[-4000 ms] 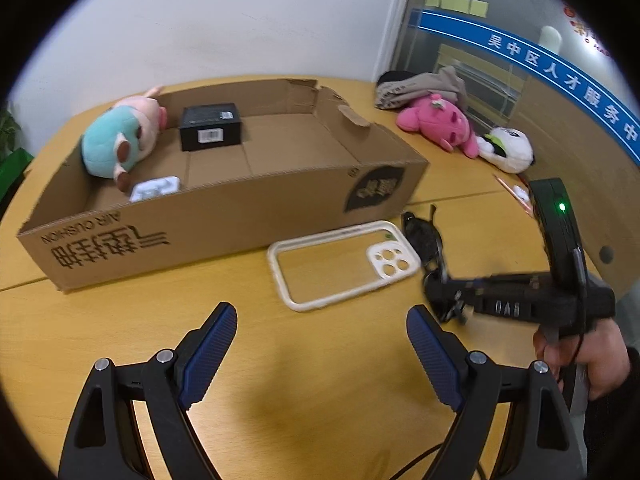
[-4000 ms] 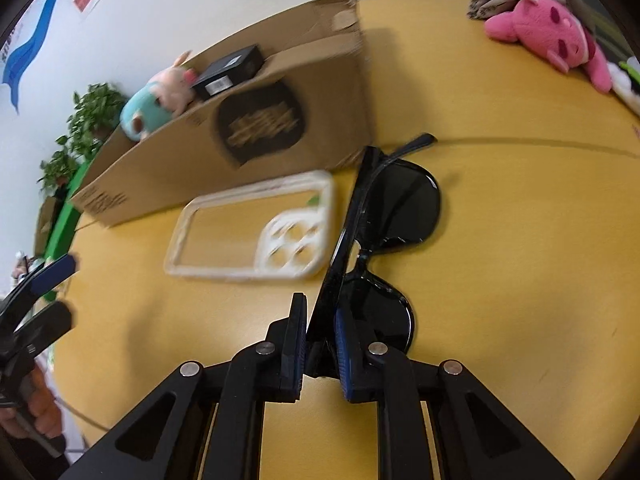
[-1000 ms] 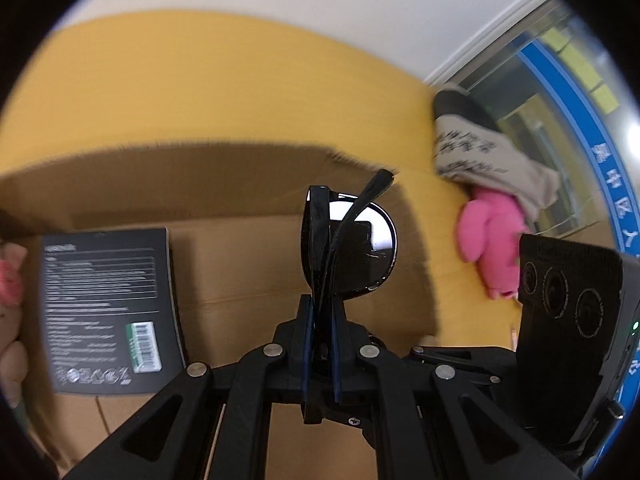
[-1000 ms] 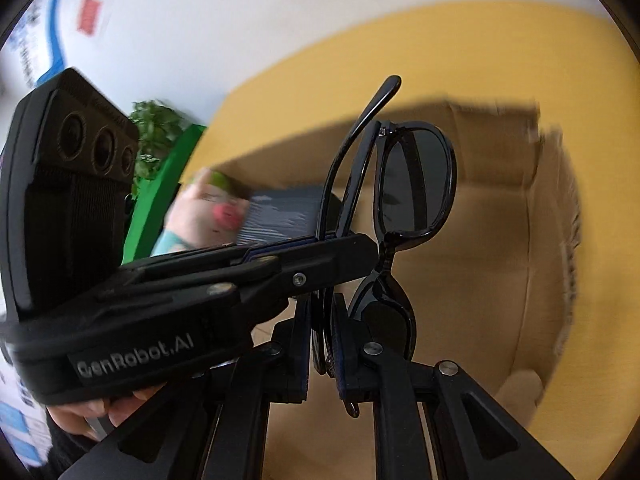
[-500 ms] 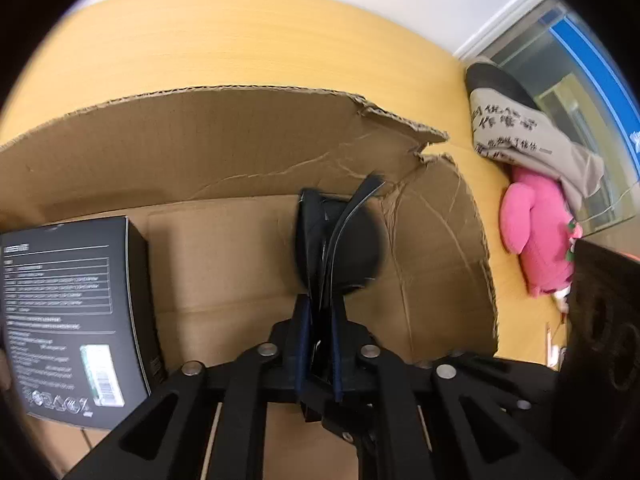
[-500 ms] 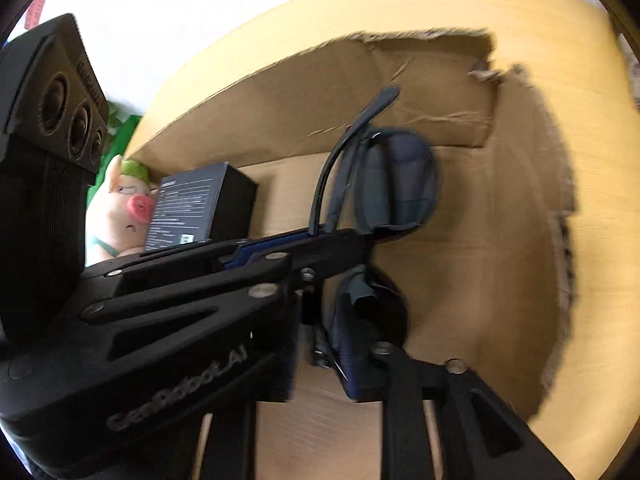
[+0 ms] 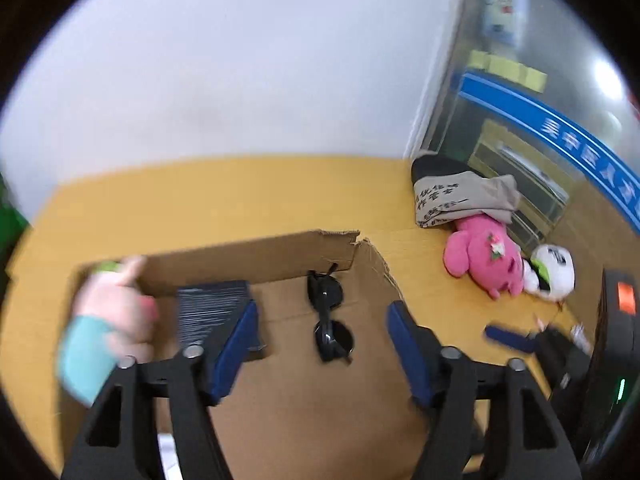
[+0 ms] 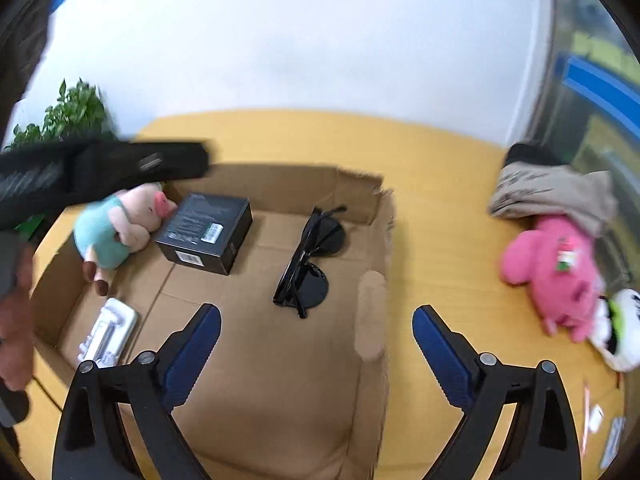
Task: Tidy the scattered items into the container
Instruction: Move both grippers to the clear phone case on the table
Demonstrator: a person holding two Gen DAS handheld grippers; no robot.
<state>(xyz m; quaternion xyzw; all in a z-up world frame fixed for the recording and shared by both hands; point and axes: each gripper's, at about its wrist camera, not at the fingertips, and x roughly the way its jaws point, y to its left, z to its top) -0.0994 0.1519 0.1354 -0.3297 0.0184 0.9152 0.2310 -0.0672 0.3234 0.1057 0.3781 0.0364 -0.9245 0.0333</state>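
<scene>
Sunglasses (image 8: 308,258) lying in the box (image 8: 280,360), both grippers released

The left gripper (image 7: 322,344) and right gripper (image 8: 316,354) hover above the box, jaws spread wide and holding nothing. The folded sunglasses rest on the box floor, right of the black carton (image 8: 206,232) and pig plush (image 8: 116,232). A pink plush (image 8: 554,276) lies on the table (image 8: 440,240) outside

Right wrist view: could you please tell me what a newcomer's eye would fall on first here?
Probably the black folded sunglasses lying on the floor of the open brown cardboard box, right of the black rectangular carton and the pink-and-teal pig plush. Next, the bright pink plush toy out on the yellow wooden table, right of the box.
</scene>
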